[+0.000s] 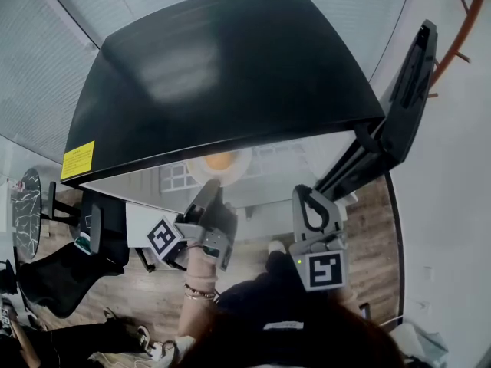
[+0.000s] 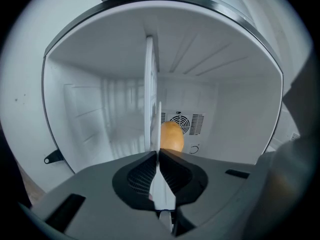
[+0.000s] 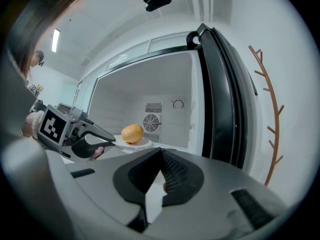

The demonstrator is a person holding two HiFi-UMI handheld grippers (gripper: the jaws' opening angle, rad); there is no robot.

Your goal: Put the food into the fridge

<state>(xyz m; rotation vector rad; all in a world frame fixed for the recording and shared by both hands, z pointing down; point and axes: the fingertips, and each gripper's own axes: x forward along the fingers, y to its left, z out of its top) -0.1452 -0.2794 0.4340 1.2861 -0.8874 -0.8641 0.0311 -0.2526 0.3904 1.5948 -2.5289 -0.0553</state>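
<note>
1. Left gripper [image 2: 158, 154]: jaws clamped on the rim of a white plate [image 2: 149, 94]. In the left gripper view the plate shows edge-on, running straight ahead from the jaw tips.
2. Food [image 2: 172, 136]: one round orange-yellow piece, on the plate. It is ahead of the left jaw tips and just to one side of the plate's edge line in that view.
3. Beyond the food from the left gripper is the fridge's white back wall, with a round fan grille [image 2: 182, 124]. White inner walls enclose the gripper's view on all sides.
4. Head view: the left gripper [image 1: 209, 194] reaches forward under the fridge's [image 1: 230, 67] black top. The plate [image 1: 238, 167] and food [image 1: 219, 160] are at its tips, just inside the opening. I cannot tell whether the plate touches the compartment floor.
5. Right gripper [image 3: 161, 151]: jaw tips together, nothing held between them.
6. From the right gripper, the food [image 3: 132, 133] and plate [image 3: 142, 143] lie ahead and to its left. The left gripper [image 3: 107, 140] is further left, with its marker cube facing this camera.
7. The open fridge door [image 3: 225, 94] stands ahead and to the right of the right gripper, edge-on, dark. A brown branch-shaped rack [image 3: 270, 119] is on the wall further right.
8. Head view: the right gripper [image 1: 309, 205] is outside the opening, beside the door [image 1: 406, 90] and well apart from the plate.
</note>
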